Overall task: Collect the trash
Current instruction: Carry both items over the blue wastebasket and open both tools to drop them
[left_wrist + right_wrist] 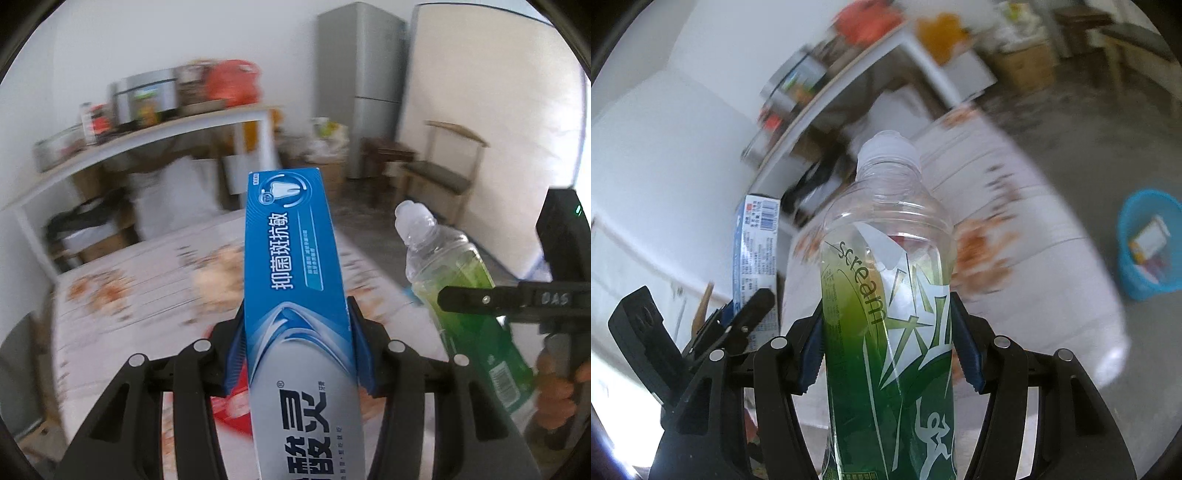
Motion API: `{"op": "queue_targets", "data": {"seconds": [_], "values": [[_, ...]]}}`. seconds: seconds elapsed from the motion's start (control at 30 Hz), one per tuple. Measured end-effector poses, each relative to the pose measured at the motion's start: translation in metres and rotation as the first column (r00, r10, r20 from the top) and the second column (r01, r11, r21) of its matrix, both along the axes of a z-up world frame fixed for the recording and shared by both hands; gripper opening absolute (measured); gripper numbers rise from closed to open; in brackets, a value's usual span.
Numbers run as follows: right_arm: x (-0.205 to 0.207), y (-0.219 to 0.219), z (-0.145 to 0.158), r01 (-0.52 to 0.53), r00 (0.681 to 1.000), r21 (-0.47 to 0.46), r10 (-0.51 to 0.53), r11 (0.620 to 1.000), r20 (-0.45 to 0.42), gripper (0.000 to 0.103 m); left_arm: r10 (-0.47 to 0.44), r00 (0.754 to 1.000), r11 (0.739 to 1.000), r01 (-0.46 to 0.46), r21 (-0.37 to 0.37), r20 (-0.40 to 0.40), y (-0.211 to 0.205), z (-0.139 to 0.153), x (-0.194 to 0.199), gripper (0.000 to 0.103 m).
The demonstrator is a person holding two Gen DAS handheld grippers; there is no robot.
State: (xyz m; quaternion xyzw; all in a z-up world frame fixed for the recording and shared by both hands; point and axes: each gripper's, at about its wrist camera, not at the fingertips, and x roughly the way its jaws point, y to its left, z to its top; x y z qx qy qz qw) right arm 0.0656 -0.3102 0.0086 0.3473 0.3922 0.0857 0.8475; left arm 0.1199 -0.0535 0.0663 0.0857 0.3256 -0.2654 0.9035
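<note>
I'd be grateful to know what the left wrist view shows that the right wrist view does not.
Only the left wrist view shows the grey fridge and the wooden chair. Only the right wrist view shows the blue bin on the floor, with items in it. Both show the toothpaste box clamped in the left gripper, the green bottle clamped in the right gripper, and the cluttered white table.

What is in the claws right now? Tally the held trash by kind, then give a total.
Toothpaste boxes: 1, the blue toothpaste box clamped in the left claw
Plastic bottles: 1, the green-labelled bottle clamped in the right claw
Total: 2 held items
</note>
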Motion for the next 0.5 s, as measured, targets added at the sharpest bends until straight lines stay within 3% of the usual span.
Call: {"op": "queue_targets", "data": {"seconds": [0.13,0.2,0.33,0.5], "values": [[-0.034,-0.057,0.000,0.169,0.986,0.011,-0.169,0.986,0.002,0.057,-0.147,0.988,0.989,0.145,-0.038,-0.043,-0.056,0.009,0.008,0.047],[-0.060,-0.093,-0.004,0.279,0.960,0.020,-0.279,0.960,-0.005,0.057,-0.213,0.974,0.976,0.210,-0.053,-0.071,-0.085,0.011,0.013,0.047],[-0.102,-0.145,-0.022,0.441,0.897,0.027,-0.440,0.897,-0.042,0.057,-0.346,0.922,0.938,0.339,-0.071,-0.173,-0.157,0.002,0.027,0.047],[-0.126,-0.184,-0.066,0.540,0.838,0.083,-0.525,0.838,-0.150,0.057,-0.432,0.850,0.898,0.438,-0.050,-0.304,-0.237,-0.032,0.039,0.048]]}}
